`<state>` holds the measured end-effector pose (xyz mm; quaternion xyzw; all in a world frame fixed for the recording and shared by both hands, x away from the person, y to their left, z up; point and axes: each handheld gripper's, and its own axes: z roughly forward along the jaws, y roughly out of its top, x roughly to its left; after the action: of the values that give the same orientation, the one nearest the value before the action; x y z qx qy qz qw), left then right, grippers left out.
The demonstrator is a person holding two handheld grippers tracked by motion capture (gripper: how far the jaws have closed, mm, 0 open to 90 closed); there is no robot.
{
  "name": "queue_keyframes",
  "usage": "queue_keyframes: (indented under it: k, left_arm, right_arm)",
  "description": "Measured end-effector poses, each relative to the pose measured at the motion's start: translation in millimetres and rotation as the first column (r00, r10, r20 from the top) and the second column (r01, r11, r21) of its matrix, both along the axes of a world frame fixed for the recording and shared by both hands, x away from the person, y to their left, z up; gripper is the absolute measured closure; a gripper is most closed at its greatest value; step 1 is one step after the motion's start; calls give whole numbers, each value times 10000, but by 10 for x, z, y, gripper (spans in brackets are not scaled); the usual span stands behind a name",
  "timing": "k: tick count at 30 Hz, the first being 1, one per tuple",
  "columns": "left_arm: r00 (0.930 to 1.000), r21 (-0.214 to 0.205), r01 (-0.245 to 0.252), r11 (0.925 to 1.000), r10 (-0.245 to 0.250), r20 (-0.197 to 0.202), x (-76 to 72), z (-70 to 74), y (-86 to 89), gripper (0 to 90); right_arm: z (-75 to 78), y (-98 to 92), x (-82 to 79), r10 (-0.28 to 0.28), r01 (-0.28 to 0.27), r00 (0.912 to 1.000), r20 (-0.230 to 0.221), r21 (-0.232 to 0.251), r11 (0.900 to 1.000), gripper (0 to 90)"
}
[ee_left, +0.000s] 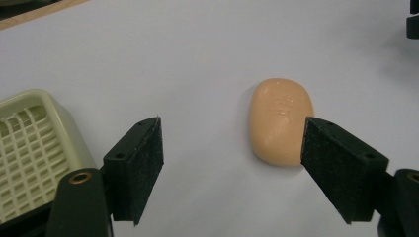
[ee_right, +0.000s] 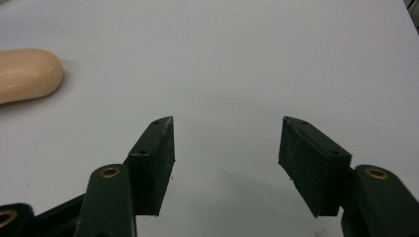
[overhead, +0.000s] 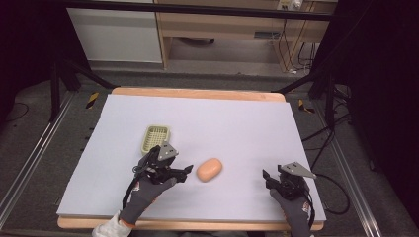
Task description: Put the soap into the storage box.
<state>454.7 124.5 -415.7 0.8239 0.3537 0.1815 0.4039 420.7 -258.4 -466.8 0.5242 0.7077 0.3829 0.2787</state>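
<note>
Peach soap (overhead: 209,169), pale-green gridded dish (overhead: 155,138), lavender table (overhead: 237,123)

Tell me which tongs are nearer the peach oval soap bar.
Left. The left tongs sit open just beside the peach oval soap bar; the right tongs are open, well off on its other side.

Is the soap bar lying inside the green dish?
No, the soap bar lies on the bare table sheet, apart from the green dish.
</note>
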Motion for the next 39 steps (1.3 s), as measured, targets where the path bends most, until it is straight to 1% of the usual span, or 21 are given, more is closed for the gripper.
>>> queue_keyframes:
  k: [1,3,9,10,19,21,28,32,38,39]
  left_arm:
    - [10000,0,0,10000,0,0,0,0,0,236]
    - [9999,13,104,9999,-104,-14,10,2,-55,236]
    - [9998,40,169,9998,-169,-53,37,3,-123,235]
    - [9998,121,194,9997,-194,-18,47,3,-149,234]
    - [9992,309,400,9987,-397,-89,87,-14,-281,231]
    - [9988,345,471,9983,-467,-147,108,-27,-325,229]
    - [9977,399,615,9973,-602,-318,150,-71,-398,223]
    - [9967,565,760,9955,-742,-332,174,-95,-450,217]
    - [9954,621,898,9940,-875,-391,169,-109,-508,207]
    - [9949,705,953,9930,-926,-396,173,-106,-512,205]
  right_arm:
    - [0,0,0,0,0,10000,0,0,10000,390]
    - [2,3,1,28,-28,10000,66,-43,10000,390]
    - [2,2,3,6,-6,10000,51,-30,10000,393]
    - [2,1,3,-5,6,10000,45,-21,10000,394]
    - [5,-2,2,15,-15,10000,-20,63,10000,394]
    - [0,-6,6,11,-11,10000,9,22,10000,393]
    - [2,-6,4,13,-13,10000,12,34,10000,393]
    - [-2,-7,8,44,-44,10000,-3,69,10000,392]
    - [-4,-10,7,30,-29,10000,-29,118,9999,394]
    - [-4,-11,7,25,-24,10000,-33,120,9999,394]
